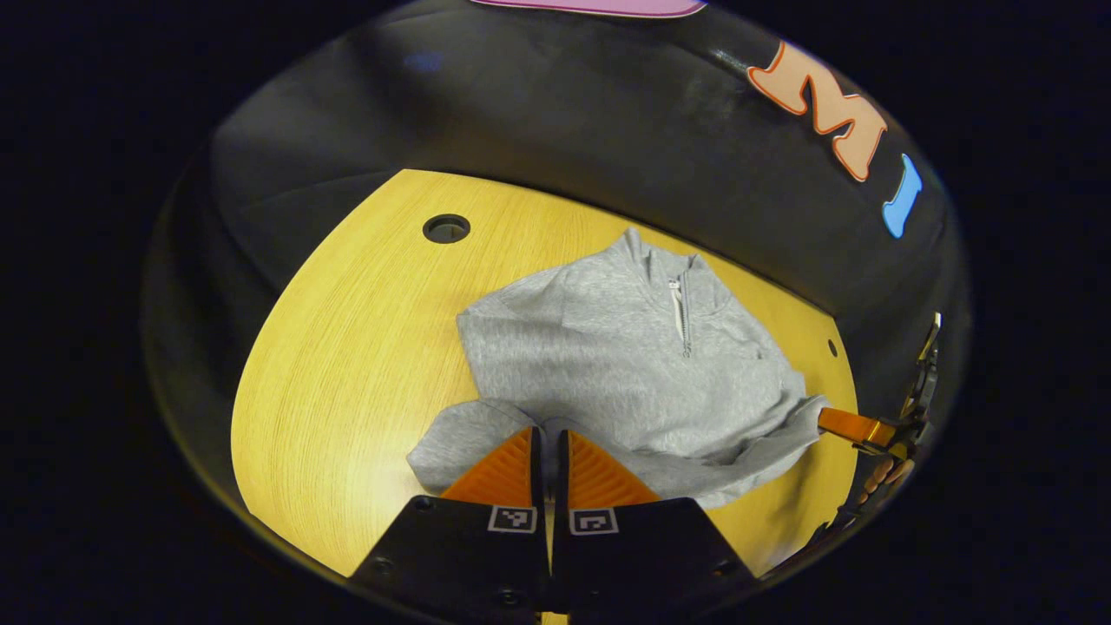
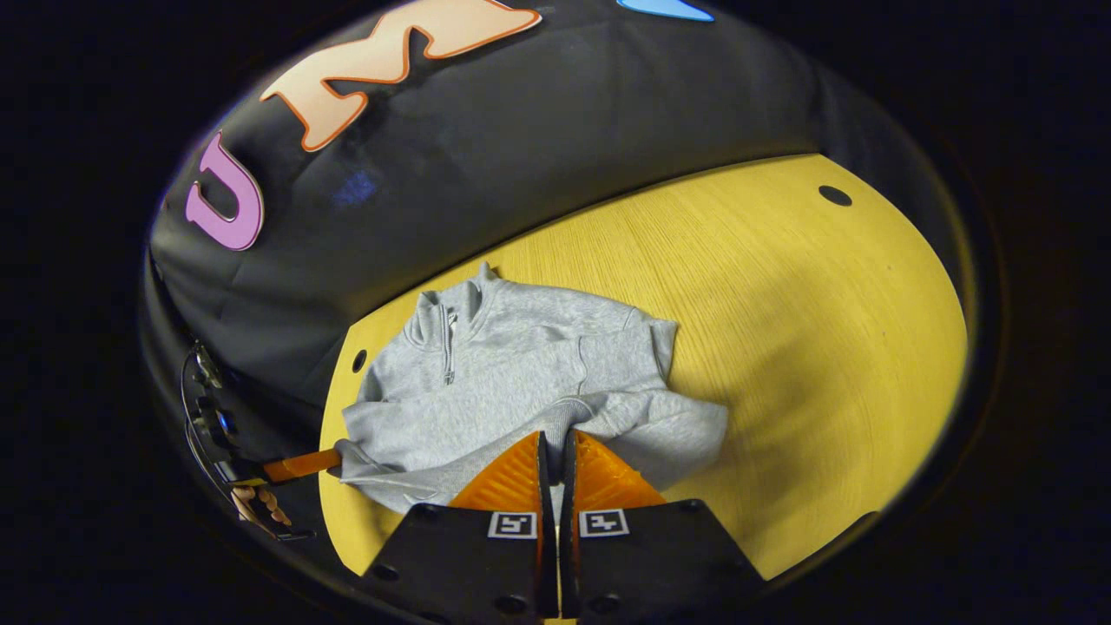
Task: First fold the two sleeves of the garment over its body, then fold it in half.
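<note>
A grey quarter-zip sweatshirt [image 1: 608, 356] lies on the yellow wooden table [image 1: 347, 347], collar toward the booth wall. Its sleeves look folded in over the body. In the left gripper view my left gripper [image 1: 547, 438] is shut on the near edge of the cloth. At the right, my right gripper [image 1: 825, 421] pinches the garment's other near corner. In the right gripper view the sweatshirt [image 2: 521, 365] lies ahead and my right gripper [image 2: 555, 443] is shut on its near edge. My left gripper [image 2: 334, 456] holds the corner at the left.
A round cable hole [image 1: 446, 228] sits in the table at the far left, and it appears as a hole [image 2: 835, 195] far right in the right gripper view. A person's hand [image 1: 890, 473] holds the right gripper. Bare tabletop [image 2: 825, 330] stretches to the right of the garment.
</note>
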{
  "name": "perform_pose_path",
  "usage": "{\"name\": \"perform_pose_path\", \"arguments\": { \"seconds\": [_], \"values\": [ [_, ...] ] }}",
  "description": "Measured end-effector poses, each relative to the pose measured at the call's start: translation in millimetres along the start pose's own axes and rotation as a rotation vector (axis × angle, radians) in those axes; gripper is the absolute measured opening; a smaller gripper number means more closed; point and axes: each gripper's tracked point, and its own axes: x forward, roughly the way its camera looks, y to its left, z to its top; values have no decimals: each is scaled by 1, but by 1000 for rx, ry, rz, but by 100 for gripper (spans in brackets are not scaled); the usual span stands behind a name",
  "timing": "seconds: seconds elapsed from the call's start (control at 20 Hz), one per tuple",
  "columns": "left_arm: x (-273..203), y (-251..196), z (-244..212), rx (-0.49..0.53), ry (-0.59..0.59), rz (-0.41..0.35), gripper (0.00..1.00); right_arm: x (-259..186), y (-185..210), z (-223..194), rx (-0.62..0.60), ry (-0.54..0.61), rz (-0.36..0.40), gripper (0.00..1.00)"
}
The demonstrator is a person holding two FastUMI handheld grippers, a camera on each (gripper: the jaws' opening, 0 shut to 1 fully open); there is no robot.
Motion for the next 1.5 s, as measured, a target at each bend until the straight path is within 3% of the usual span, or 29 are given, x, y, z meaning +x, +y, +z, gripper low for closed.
{"name": "perform_pose_path", "arguments": {
  "seconds": [0.15,0.2,0.3,0.4,0.6,0.65,0.75,0.85,1.1,1.35,1.4,1.5],
  "values": [
    [8,2,8,-13,-6,23,6,11,6,8,35,2,14,9],
    [10,7,14,-16,-22,53,17,11,11,15,45,-16,32,17],
    [5,16,37,15,-110,109,54,2,19,33,24,-97,50,55],
    [-12,20,59,64,-204,161,98,-4,10,50,-68,-193,-2,93],
    [-56,9,104,155,-406,246,95,-51,9,78,-195,-358,-35,99],
    [-71,4,112,161,-457,263,96,-64,10,84,-226,-403,-37,94],
    [-100,-10,116,147,-556,278,95,-99,16,93,-301,-501,-27,99],
    [-138,-21,111,146,-646,297,95,-130,24,97,-373,-591,-7,95],
    [-204,-55,74,262,-801,369,95,-196,35,82,-520,-782,50,99],
    [-246,-86,42,289,-922,332,95,-238,36,39,-491,-832,71,97],
    [-250,-89,36,293,-934,315,100,-242,33,32,-470,-837,63,99],
    [-249,-91,19,300,-918,295,95,-250,31,17,-445,-836,54,99]
  ]
}}
